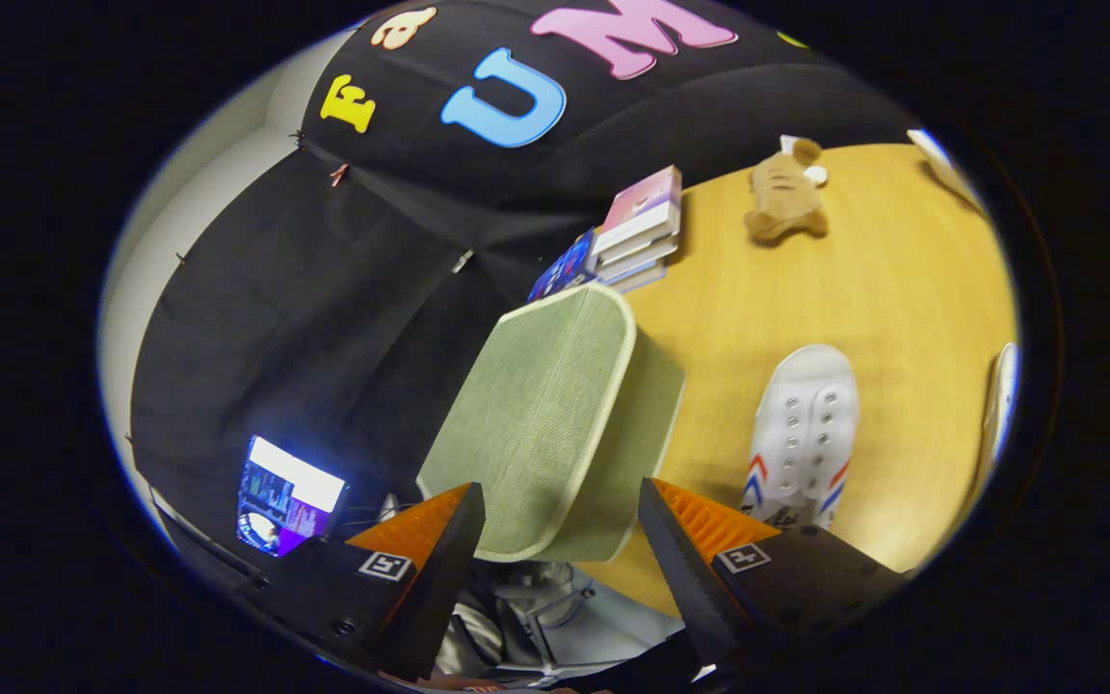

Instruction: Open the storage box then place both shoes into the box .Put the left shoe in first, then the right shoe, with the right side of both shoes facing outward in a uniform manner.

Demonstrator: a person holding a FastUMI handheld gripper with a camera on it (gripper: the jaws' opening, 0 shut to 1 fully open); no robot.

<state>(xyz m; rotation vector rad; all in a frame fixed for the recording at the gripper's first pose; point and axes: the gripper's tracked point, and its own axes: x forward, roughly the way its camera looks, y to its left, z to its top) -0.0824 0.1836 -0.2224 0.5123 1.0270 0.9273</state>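
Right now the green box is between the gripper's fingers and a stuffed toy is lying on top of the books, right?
Almost. The green box does sit between the open gripper fingers, but the gripper view shows the stuffed toy lying on the wooden table, beside the books, not on them.

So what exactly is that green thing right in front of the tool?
It is the storage box, covered in what looks like woven sage-green fabric with pale piping along its rounded edges. It seems to stand on the wooden table, lid apparently closed. The broad green panel faces the camera, tilted in this view. It sits just ahead of and between the fingers of the open tool; whether they touch it is unclear. Books lie beyond it, a white shoe beside it.
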